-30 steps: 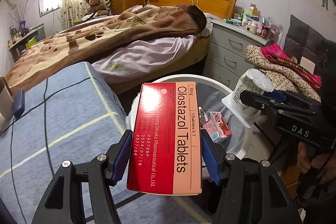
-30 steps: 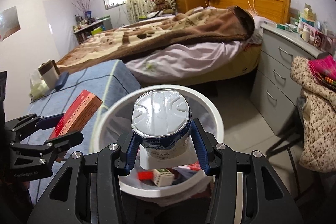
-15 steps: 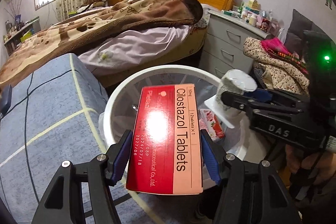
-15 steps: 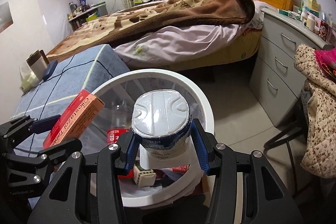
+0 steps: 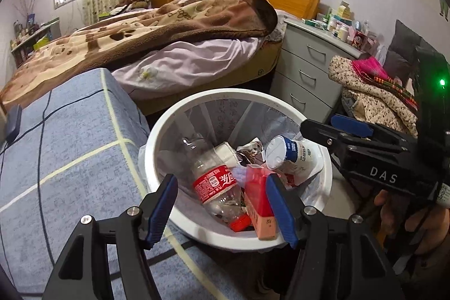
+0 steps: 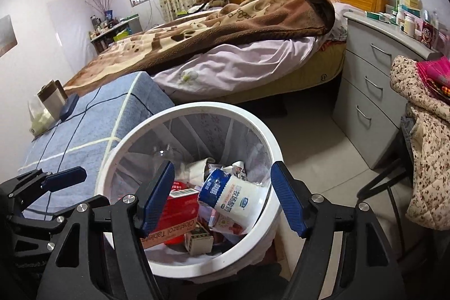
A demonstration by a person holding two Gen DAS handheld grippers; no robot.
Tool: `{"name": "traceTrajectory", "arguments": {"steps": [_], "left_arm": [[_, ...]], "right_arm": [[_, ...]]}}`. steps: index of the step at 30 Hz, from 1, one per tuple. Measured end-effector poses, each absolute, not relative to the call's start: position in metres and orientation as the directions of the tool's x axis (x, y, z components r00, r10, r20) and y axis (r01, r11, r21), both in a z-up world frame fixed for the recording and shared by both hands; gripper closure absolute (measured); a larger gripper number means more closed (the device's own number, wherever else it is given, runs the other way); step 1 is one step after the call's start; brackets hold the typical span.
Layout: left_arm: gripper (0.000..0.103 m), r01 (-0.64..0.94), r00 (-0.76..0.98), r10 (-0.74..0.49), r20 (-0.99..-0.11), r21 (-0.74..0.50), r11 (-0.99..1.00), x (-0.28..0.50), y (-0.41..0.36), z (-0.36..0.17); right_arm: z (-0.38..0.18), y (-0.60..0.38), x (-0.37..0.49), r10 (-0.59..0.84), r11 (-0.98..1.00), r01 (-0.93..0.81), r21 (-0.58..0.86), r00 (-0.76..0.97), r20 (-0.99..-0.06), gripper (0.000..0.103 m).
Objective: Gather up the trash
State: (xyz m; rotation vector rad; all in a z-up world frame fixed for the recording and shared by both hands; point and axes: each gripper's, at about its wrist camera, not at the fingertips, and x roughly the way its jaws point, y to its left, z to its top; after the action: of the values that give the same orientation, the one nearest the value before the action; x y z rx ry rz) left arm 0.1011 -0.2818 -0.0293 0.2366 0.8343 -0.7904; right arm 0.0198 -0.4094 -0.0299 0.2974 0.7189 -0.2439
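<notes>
The white trash bin point(image 5: 153, 142) stands below both grippers. My left gripper point(image 5: 222, 210) hangs over its near rim, jaws opening, nothing between the pads. The red Cilostazol tablet box point(image 5: 257, 198) lies in the bin beside a clear bottle with a red label point(image 5: 216, 182). My right gripper point(image 6: 222, 198) is over the bin point(image 6: 253, 125) too, jaws opening and empty. Under it the white and blue yogurt cup point(image 6: 233, 196) lies on its side on the trash, next to the red box point(image 6: 174, 215). Each view catches the other gripper: the right point(image 5: 317, 122), the left point(image 6: 90, 187).
A blue quilted bench point(image 5: 70, 159) with a black cable touches the bin's left side. Behind it is a bed with a brown blanket point(image 5: 168, 27). A grey drawer unit point(image 5: 306, 69) and a chair piled with clothes point(image 5: 374, 92) stand to the right. A hand point(image 5: 416, 212) holds the right gripper.
Both grippers let go. The red tablet box dropped from the left jaws into the bin, and the yogurt cup fell from the right jaws onto the trash. Both pairs of jaws stand wider.
</notes>
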Motion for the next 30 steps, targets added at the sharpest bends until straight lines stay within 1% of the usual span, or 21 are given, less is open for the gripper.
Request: {"name": "traceTrajectory", "arguments": {"steps": [9,12,19,21,23,27,30], "left_arm": [[0.038,0.667,0.485,-0.523,-0.701,-0.090,0.739,0.080,-0.251,-0.011],[0.038,0.627,0.547,-0.492,-0.678,-0.058,0.777,0.070,-0.236,-0.003],[0.038,0.555,0.646,-0.456,-0.611,-0.033,0.831,0.046,-0.202,0.009],[0.038,0.539,0.677,-0.441,-0.590,-0.011,0.842,0.038,-0.194,0.011],[0.038,0.513,0.710,-0.401,-0.579,0.036,0.857,0.031,-0.189,0.013],[0.038,0.506,0.717,-0.417,-0.558,0.006,0.862,0.020,-0.175,0.016],[0.038,0.474,0.748,-0.387,-0.539,0.027,0.880,0.012,-0.165,0.017]], "right_arm": [[-0.018,-0.390,-0.003,-0.125,0.927,0.314,0.203,0.773,-0.623,0.031],[-0.013,-0.380,-0.013,-0.140,0.930,0.311,0.194,0.791,-0.596,0.031],[-0.007,-0.354,-0.034,-0.173,0.940,0.301,0.159,0.826,-0.537,0.031],[-0.007,-0.349,-0.037,-0.165,0.939,0.296,0.173,0.833,-0.528,0.031],[-0.006,-0.344,-0.041,-0.161,0.940,0.290,0.178,0.840,-0.518,0.031],[-0.005,-0.332,-0.050,-0.186,0.942,0.298,0.156,0.847,-0.498,0.031],[-0.004,-0.327,-0.056,-0.213,0.939,0.315,0.138,0.848,-0.485,0.031]]}}
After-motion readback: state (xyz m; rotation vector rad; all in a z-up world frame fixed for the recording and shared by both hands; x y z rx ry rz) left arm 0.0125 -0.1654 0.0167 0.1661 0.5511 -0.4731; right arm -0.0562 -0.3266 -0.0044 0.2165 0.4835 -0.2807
